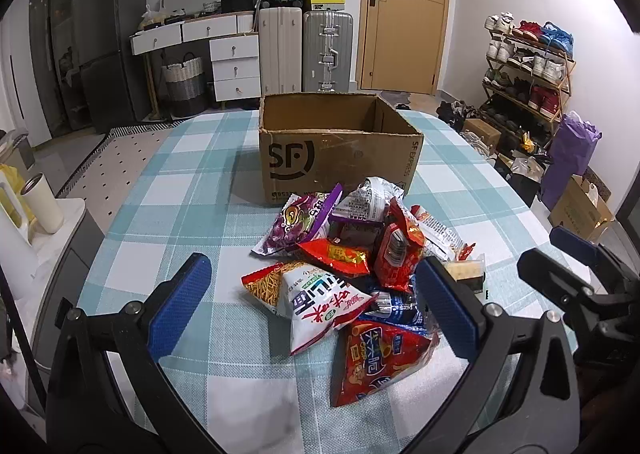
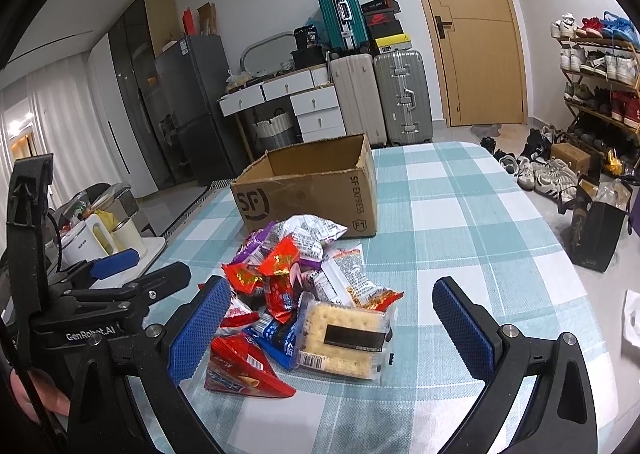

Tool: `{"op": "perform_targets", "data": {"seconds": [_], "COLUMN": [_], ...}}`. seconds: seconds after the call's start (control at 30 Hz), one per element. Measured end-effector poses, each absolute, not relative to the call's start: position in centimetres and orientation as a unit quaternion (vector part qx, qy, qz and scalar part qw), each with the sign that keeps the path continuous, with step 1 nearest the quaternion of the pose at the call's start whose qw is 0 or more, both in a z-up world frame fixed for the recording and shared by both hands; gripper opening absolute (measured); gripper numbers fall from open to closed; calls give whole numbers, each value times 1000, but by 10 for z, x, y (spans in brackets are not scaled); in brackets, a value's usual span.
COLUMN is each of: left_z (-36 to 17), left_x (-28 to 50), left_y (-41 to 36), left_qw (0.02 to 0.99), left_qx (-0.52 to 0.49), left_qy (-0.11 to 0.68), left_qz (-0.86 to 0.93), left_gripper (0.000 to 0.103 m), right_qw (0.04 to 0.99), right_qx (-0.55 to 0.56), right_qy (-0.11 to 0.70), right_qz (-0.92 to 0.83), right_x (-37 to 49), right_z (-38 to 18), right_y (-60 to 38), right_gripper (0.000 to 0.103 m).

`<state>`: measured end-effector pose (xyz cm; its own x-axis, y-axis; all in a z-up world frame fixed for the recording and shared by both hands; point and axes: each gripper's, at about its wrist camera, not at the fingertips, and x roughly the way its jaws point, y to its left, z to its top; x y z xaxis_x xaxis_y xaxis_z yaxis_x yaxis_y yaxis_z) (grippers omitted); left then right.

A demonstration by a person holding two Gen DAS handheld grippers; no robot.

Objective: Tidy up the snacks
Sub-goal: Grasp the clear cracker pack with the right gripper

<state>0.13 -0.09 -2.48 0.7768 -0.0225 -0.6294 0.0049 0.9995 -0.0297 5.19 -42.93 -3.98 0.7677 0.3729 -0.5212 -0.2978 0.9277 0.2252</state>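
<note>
A pile of snack packets (image 1: 352,254) lies on the checked tablecloth in front of an open, empty SF cardboard box (image 1: 336,145). My left gripper (image 1: 316,306) is open, held above the near side of the pile, over a white noodle-snack bag (image 1: 316,302) and a red chip bag (image 1: 376,358). My right gripper (image 2: 340,326) is open, held above a clear cracker pack (image 2: 344,338) at the pile's near right (image 2: 296,266). The box (image 2: 308,185) stands just behind the pile. The right gripper shows at the left wrist view's right edge (image 1: 576,254).
The table (image 1: 168,181) has a teal and white checked cloth. A side counter with a kettle and white cup (image 1: 42,201) stands to the left. Suitcases (image 1: 304,49), drawers and a door are behind; a shoe rack (image 1: 528,65) and bags stand on the right.
</note>
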Motion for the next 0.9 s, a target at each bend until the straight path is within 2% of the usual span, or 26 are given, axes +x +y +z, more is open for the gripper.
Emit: {"op": "perform_targets", "data": {"seconds": [0.9], "left_z": [-53], "left_x": [18], "left_y": [6], "left_qw": [933], "left_qx": [-20], "left_qy": [359], "left_qz": [-15], "left_gripper": [102], "right_qw": [900], "right_qx": [71], "right_qy": [385], "right_qz": [194], "right_x": [100], "right_z": [-111], "right_y": [-414], "right_gripper": [103]}}
